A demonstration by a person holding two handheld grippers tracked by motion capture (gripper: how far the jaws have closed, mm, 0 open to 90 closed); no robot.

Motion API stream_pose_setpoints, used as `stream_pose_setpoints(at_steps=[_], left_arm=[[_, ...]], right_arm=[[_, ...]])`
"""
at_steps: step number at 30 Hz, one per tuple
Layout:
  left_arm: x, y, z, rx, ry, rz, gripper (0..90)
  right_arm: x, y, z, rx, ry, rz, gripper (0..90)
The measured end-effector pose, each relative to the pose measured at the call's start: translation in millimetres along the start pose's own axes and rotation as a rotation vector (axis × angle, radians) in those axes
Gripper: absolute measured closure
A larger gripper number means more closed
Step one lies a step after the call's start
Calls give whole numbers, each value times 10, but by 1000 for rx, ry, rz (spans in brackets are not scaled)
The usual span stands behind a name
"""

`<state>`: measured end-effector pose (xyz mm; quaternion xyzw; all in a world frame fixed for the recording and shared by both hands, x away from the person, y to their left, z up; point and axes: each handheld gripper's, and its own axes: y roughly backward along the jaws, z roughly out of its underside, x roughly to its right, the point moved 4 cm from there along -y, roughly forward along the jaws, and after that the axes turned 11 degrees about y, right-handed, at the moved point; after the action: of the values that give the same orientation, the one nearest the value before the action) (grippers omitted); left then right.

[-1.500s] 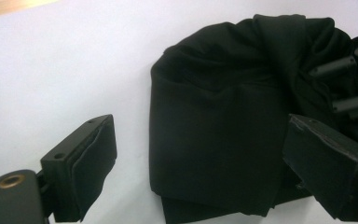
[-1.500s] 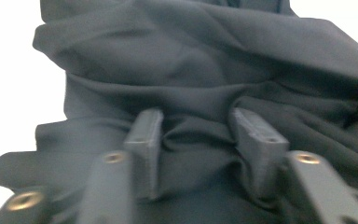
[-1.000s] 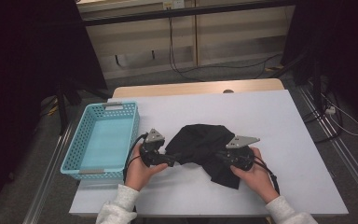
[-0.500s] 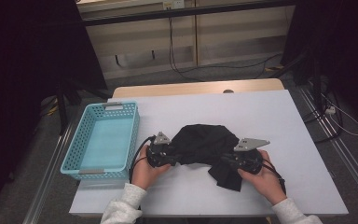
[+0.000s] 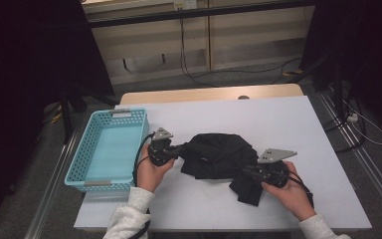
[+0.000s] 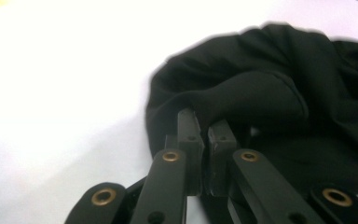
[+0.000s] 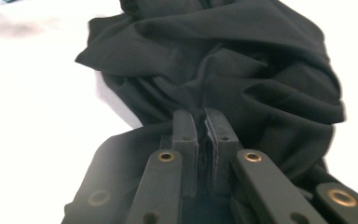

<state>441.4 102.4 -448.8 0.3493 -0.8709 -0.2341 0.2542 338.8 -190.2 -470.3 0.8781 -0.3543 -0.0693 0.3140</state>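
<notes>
The left tongs (image 5: 178,148), spread a second before, had just closed and pinched the left edge of the crumpled black cloth (image 5: 220,155). The right tongs (image 5: 247,173) were pressed on its lower right flap. The cloth lay mid-counter (image 5: 258,119). The light blue plastic mesh basket (image 5: 82,164) beside the left hand held nothing. Bare counter stretched beyond the cloth.

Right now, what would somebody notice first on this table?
A crumpled black cloth lies mid-table, pinched at either end: the left tongs have just closed on its left edge, the right tongs grip its near-right corner. A light blue basket, nothing inside, sits at the table's left edge.
</notes>
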Motion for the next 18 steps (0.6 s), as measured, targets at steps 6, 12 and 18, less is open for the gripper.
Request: stream_pose_setpoints(at_steps=[6, 12, 18], left_arm=[[-46, -6, -44, 10, 13, -16, 870], [-52, -2, -58, 16, 12, -25, 870], [-53, 76, -56, 1, 12, -22, 870]], right_arm=[[25, 48, 18, 22, 6, 6, 822], [-10, 61, -41, 35, 27, 6, 742], [-83, 15, -201, 53, 74, 12, 542]])
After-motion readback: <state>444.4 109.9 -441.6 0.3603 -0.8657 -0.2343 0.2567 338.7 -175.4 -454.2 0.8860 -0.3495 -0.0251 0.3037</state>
